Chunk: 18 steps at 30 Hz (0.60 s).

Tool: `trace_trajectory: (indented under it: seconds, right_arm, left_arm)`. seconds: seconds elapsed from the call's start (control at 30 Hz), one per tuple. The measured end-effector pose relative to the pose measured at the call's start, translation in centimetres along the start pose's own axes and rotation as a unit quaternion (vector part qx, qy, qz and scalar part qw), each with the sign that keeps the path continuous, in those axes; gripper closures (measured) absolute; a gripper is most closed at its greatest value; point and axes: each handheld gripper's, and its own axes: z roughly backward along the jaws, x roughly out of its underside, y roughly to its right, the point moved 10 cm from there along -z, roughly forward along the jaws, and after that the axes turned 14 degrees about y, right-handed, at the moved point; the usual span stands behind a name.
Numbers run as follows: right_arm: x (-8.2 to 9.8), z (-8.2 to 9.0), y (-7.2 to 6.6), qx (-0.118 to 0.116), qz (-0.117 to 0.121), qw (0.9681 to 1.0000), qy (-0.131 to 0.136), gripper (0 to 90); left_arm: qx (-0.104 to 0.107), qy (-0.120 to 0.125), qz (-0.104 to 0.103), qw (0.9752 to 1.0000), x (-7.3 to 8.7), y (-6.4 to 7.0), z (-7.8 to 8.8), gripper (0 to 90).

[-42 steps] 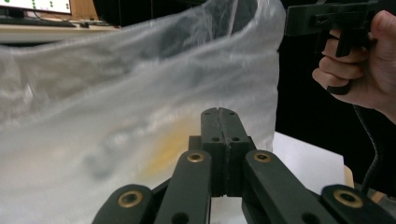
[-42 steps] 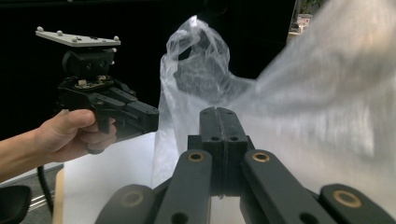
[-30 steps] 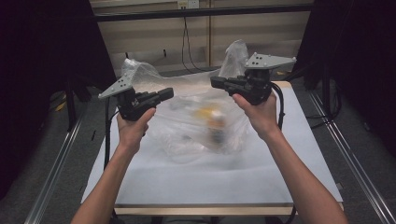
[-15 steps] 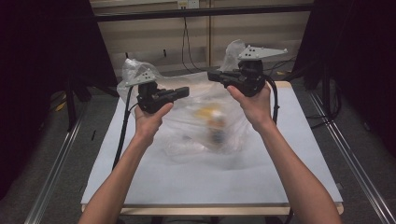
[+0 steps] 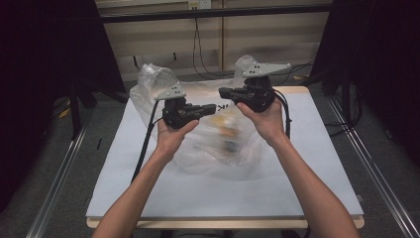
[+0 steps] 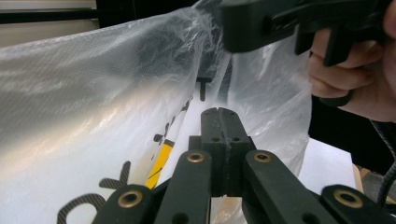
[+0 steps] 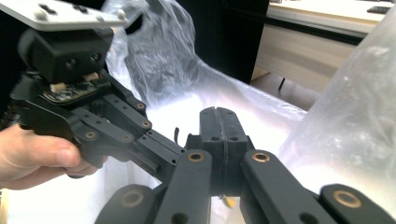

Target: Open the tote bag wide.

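The desk [image 5: 317, 163] is filling the middle of the high view, its pale top running from the lower edge up toward the back wall. A clear plastic bag [image 5: 218, 144] is lying on it at the centre of the frame, its two upper corners rising toward the upper left and upper right; something yellow and dark is showing blurred through the plastic, too unclear to name. The person's forearms are coming in from the bottom edge, with the hands meeting just above the centre. The left hand-held gripper [image 5: 214, 106] is pointing right, and in the left gripper view its jaws are pressing together with the bag film rising on both sides; whether film is caught between them cannot be told. The right hand-held gripper [image 5: 221, 91] is pointing left, just above and beside the left one, jaws likewise pressing together in the right gripper view, and a pinch on the bag cannot be told there either.
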Motion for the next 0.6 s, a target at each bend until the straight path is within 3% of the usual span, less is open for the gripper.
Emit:
trace_trajectory:
  seconds: [0.1, 0.37, 0.6]
  right_arm:
    - [0.9, 0.2, 0.0, -0.009, -0.012, 0.9999, 0.000, 90.0]
    - [4.7, 1.3, 1.4, 0.013, -0.033, 0.9992, -0.020, 90.0]
    - [5.5, 1.7, 1.8, 0.025, -0.034, 0.9988, -0.026, 90.0]
  left_arm:
    - [0.006, -0.007, 0.004, 1.0000, 0.4, 0.1, -0.1, 90.0]
    - [-0.005, -0.022, 0.011, 0.9997, 2.2, -0.8, -0.3, 90.0]
    - [-0.008, -0.024, 0.015, 0.9996, 2.6, -1.0, -0.8, 90.0]
